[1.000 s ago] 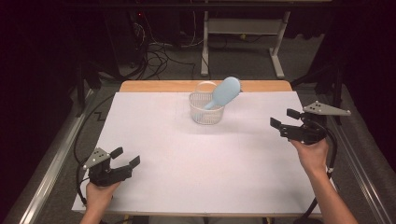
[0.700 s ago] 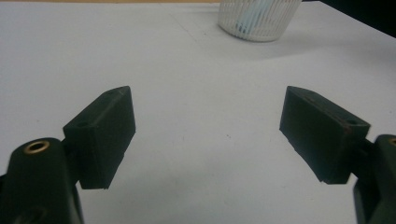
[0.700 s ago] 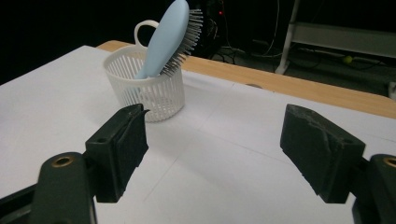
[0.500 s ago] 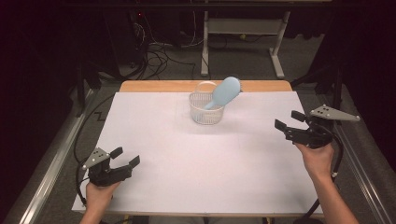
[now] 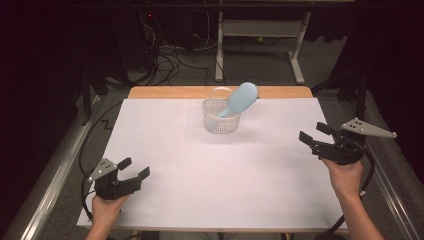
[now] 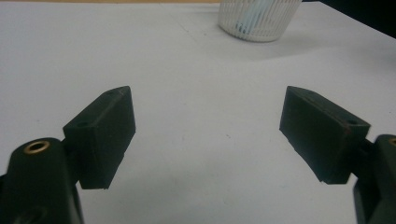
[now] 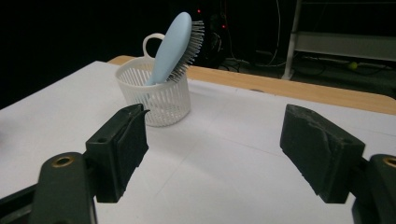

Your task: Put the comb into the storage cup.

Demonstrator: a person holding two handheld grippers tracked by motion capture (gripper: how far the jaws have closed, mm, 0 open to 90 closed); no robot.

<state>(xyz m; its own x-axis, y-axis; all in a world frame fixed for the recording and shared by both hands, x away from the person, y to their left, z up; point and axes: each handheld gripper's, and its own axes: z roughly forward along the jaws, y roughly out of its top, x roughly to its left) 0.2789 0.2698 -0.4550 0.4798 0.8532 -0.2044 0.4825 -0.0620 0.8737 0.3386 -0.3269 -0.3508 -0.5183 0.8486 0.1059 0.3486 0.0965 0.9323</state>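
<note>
I'm holding both grippers, left (image 5: 134, 170) and right (image 5: 313, 134), wide open and empty; the light, stiff hairbrush (image 5: 241, 98) at upper centre looks easiest gripped by its paddle head.

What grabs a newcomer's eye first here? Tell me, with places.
The light blue hairbrush stands out, propped handle-down and leaning in the white slotted basket near the far edge of the white table. Next come the two black grippers with open, empty jaws: the left gripper at the near left corner, the right gripper by the right edge.
</note>
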